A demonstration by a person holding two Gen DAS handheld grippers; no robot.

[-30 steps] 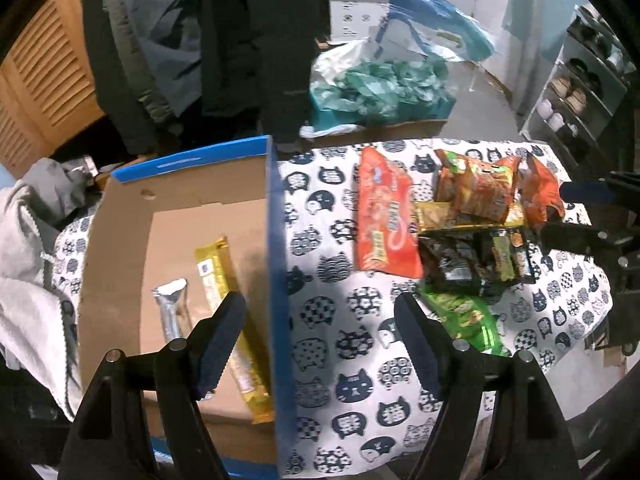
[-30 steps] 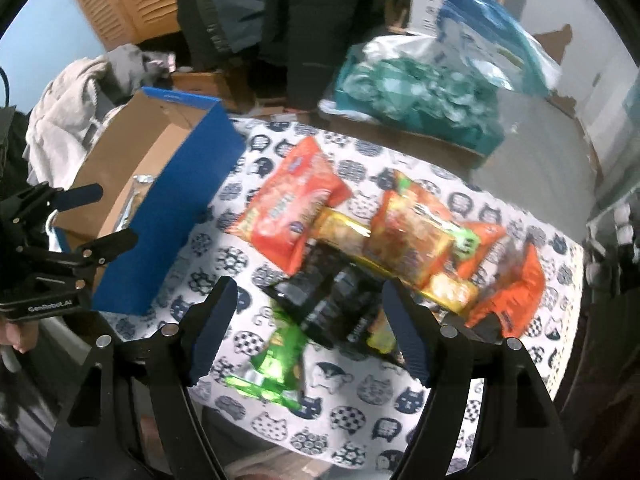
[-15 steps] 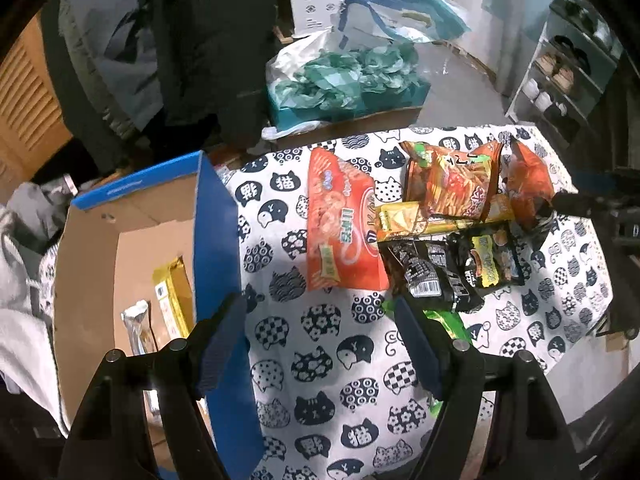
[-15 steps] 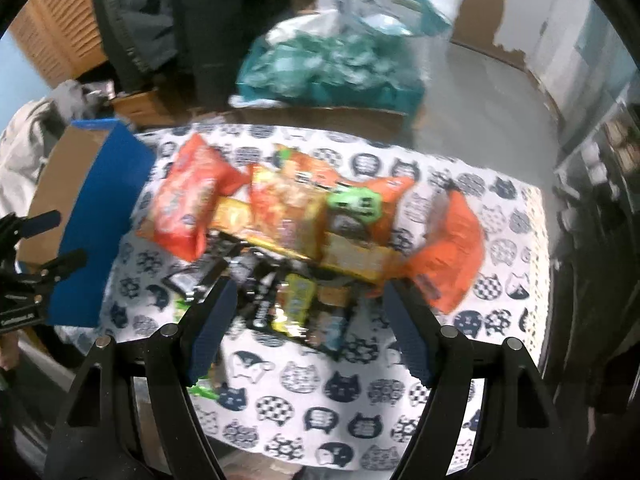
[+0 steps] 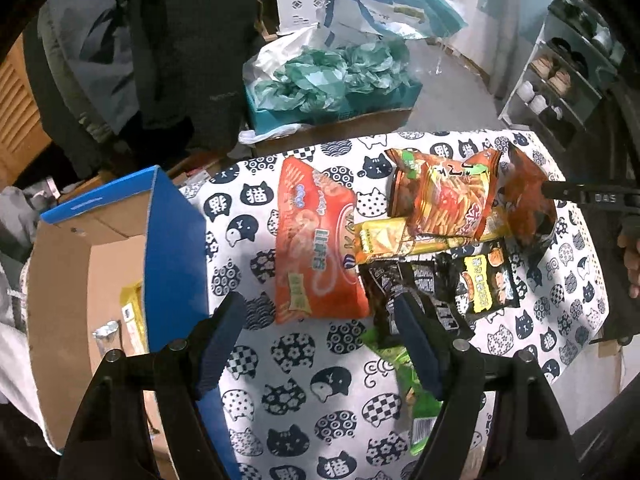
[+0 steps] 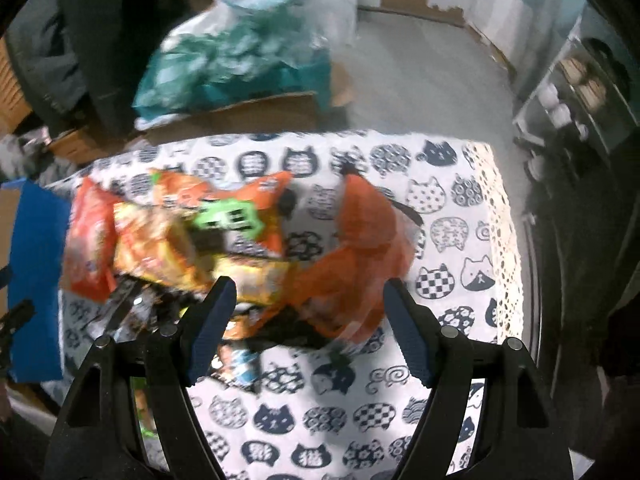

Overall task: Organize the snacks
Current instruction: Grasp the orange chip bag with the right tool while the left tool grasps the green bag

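A pile of snack packets lies on a cat-print tablecloth (image 5: 304, 364). In the left wrist view a large orange bag (image 5: 316, 240) lies left of the pile, with a chips bag (image 5: 448, 196), a yellow packet (image 5: 384, 238), black packets (image 5: 424, 292) and a green packet (image 5: 404, 372). A blue-edged cardboard box (image 5: 172, 248) at the left holds a yellow bar (image 5: 134, 316) and a silver packet (image 5: 106, 334). My left gripper (image 5: 320, 344) is open above the cloth. My right gripper (image 6: 306, 328) is open over an orange packet (image 6: 360, 248); this view is blurred.
A box of teal plastic bags (image 5: 332, 80) stands on the floor behind the table. Dark coats (image 5: 176, 40) hang at the back left. A shoe rack (image 5: 560, 80) stands at the right. The table's right edge (image 6: 508, 240) is near the orange packet.
My left gripper has swung right, from over the box to over the cloth by the snack pile. My right gripper has moved right along the pile toward the orange packet. Both stay open.
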